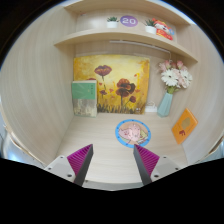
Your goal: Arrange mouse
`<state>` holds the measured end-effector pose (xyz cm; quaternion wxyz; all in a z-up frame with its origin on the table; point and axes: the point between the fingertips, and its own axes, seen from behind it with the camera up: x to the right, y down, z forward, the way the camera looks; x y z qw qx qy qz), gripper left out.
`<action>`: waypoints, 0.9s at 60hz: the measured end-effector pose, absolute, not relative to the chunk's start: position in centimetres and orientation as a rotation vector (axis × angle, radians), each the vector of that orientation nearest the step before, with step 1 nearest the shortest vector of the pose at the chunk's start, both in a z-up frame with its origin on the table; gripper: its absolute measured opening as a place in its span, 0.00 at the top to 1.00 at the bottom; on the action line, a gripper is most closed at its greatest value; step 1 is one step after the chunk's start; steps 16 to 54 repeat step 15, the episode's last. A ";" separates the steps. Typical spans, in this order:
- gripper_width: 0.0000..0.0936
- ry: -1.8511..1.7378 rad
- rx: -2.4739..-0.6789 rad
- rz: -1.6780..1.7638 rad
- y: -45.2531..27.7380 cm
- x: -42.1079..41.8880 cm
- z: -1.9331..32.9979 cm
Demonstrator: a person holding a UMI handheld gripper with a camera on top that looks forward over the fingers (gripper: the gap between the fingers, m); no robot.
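Note:
My gripper [112, 160] is open, its two pink-padded fingers [78, 160] spread wide above a light wooden desk [100, 135]. Nothing is between them. A round mouse pad [133, 132] with a colourful picture lies on the desk just ahead of the fingers, a little to the right. No mouse is in view.
A flower painting [112, 84] leans on the back wall, with a small green card [84, 97] at its left. A blue vase of white flowers [167, 95] and an orange card [185, 125] stand at the right. A shelf [120, 36] above holds small items.

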<state>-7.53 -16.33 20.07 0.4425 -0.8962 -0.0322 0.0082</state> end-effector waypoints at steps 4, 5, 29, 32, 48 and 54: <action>0.13 -0.077 -2.219 0.015 -16.8 -7.6 20.4; 0.13 -0.077 -2.218 0.014 -16.9 -7.6 20.4; 0.13 -0.082 -2.218 0.033 -17.6 -8.3 20.5; 0.13 -0.082 -2.218 0.033 -17.6 -8.3 20.5; 0.13 -0.082 -2.218 0.033 -17.6 -8.3 20.5; 0.13 -0.082 -2.218 0.033 -17.6 -8.3 20.5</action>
